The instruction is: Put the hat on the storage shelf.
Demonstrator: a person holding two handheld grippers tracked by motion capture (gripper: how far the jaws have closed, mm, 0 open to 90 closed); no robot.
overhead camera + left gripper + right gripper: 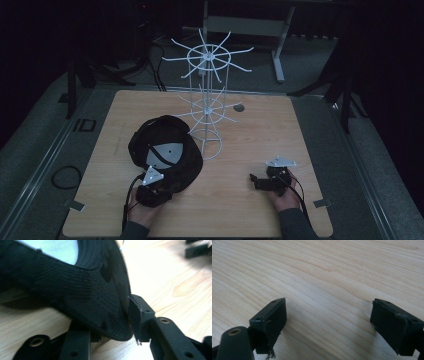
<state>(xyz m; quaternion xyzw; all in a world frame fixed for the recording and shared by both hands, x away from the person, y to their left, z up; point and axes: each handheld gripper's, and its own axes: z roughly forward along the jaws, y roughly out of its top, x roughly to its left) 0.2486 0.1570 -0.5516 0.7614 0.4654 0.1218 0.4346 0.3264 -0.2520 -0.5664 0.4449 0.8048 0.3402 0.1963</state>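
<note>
1. Left gripper (159, 186): held at the near left of the table (250, 150). Its jaws are partly closed around the brim of the black cap (165, 150). In the left gripper view the brim edge (100, 315) lies between the two jaws. The right-hand pad presses against the brim's edge. The pad on the other side is hidden under the brim, so its contact cannot be confirmed. State: grasping the cap brim.
2. Right gripper (255, 181): held at the near right of the table, well apart from the cap. In the right gripper view (328, 322) the jaws stand wide apart, with bare wood between them. State: released, holding nothing.
3. Black cap: lies on the table directly ahead of the left gripper, opening upward, with a pale lining visible inside. The brim points toward the left gripper.
4. White wire rack (207, 100): stands upright beyond both grippers, just beside the far right edge of the cap, with wire arms radiating at two levels.
</note>
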